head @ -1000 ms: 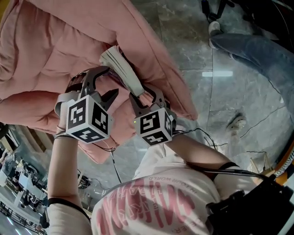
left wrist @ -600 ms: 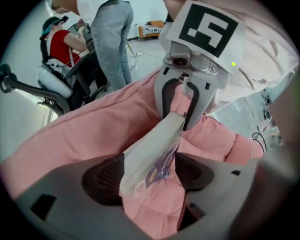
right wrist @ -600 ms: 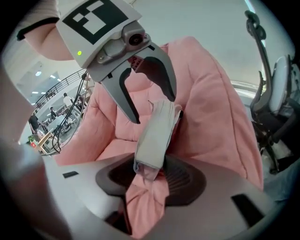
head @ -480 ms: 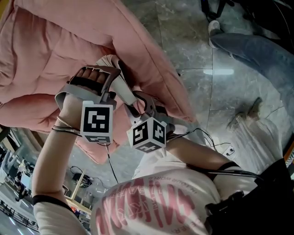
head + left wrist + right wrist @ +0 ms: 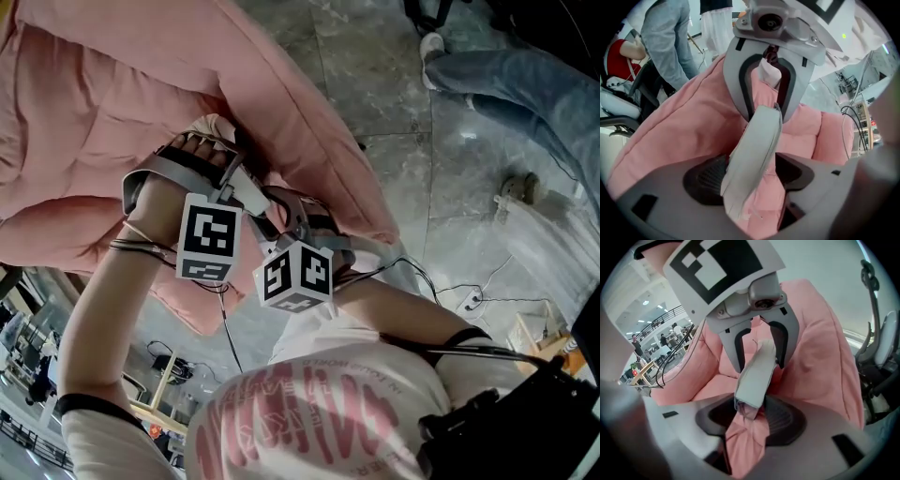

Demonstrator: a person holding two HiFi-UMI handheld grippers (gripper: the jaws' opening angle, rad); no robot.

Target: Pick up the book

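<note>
The book point(image 5: 251, 195) is thin with a pale cover, and it stands on edge over the pink cushion point(image 5: 103, 103). My right gripper point(image 5: 286, 208) is shut on its near end; in the right gripper view the book point(image 5: 754, 376) runs up from between the pads point(image 5: 787, 418), with a fold of pink fabric beside it. My left gripper point(image 5: 208, 150) points straight down over the far end. Its jaws have just been opening, and the book point(image 5: 752, 159) stands between them with a gap at the right pad point(image 5: 794, 171). The right gripper point(image 5: 766, 70) shows above it.
The big pink cushion fills the left and top of the head view. To its right is grey marble floor point(image 5: 394, 112) with cables point(image 5: 469, 291). Another person's jeans-clad leg point(image 5: 506, 80) and shoe point(image 5: 517, 186) are at the upper right. A standing person point(image 5: 665, 37) is behind the cushion.
My left gripper has rolled round and sunk from beside the book to astride its far end, jaws wider. The right gripper keeps its hold and has shifted slightly left. The bystander's foot moved.
</note>
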